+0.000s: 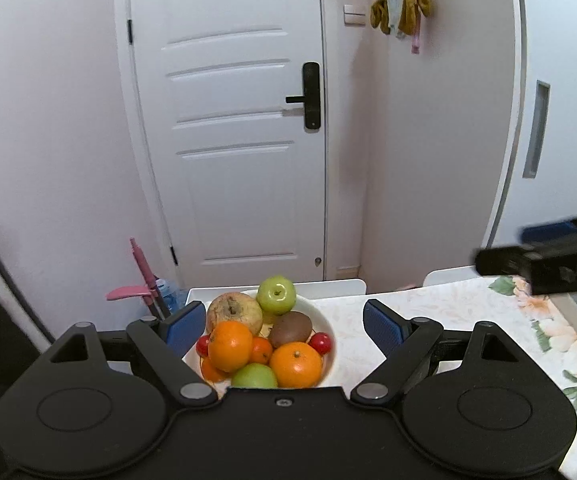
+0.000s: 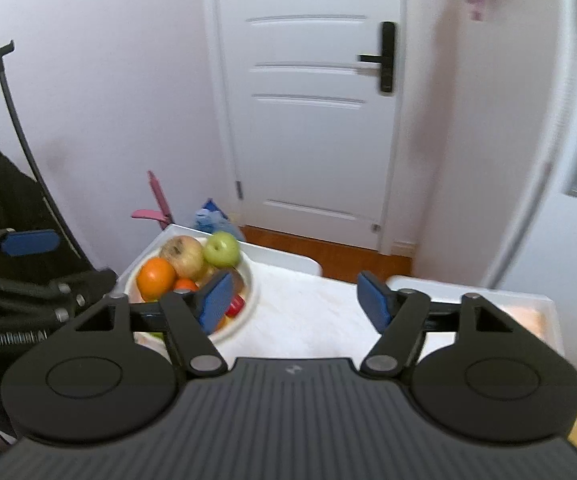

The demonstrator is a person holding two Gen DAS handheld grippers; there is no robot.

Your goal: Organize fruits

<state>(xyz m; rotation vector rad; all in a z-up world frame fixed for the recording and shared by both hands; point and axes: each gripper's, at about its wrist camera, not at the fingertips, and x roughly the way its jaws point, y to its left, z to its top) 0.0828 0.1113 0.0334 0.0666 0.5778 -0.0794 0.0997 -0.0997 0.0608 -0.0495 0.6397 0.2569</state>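
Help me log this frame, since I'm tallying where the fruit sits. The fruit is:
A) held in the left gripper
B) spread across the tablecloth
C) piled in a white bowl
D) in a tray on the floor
C: the oranges, green apple and kiwi sit heaped in the white bowl, while the left gripper and right gripper are both open and empty.
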